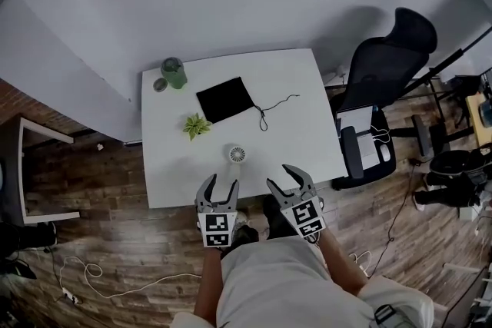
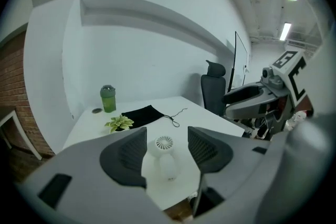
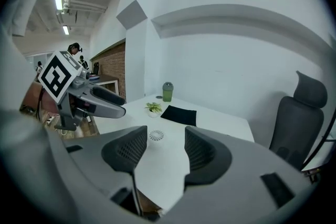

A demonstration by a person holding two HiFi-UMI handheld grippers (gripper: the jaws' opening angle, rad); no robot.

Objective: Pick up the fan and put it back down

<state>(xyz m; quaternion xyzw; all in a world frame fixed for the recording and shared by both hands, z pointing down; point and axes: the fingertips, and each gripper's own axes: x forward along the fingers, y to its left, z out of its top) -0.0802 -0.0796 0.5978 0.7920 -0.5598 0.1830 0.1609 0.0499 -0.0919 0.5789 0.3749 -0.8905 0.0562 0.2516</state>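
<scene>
A small white fan (image 1: 237, 154) lies on the white table (image 1: 304, 96), close to the front edge. In the left gripper view the fan (image 2: 164, 152) shows between the two jaws, still some way ahead of them. The right gripper view has the fan (image 3: 156, 135) just beyond its left jaw. My left gripper (image 1: 217, 187) hovers open over the table's front edge, just short of the fan. My right gripper (image 1: 287, 174) is open too, right of the fan at the same edge. Neither holds anything.
On the table are a small potted plant (image 1: 196, 125), a black pouch (image 1: 224, 99) with a cord (image 1: 275, 107), a green bottle (image 1: 174, 73) and its lid (image 1: 159, 84). A black office chair (image 1: 377, 96) stands at the right. Cables lie on the wooden floor.
</scene>
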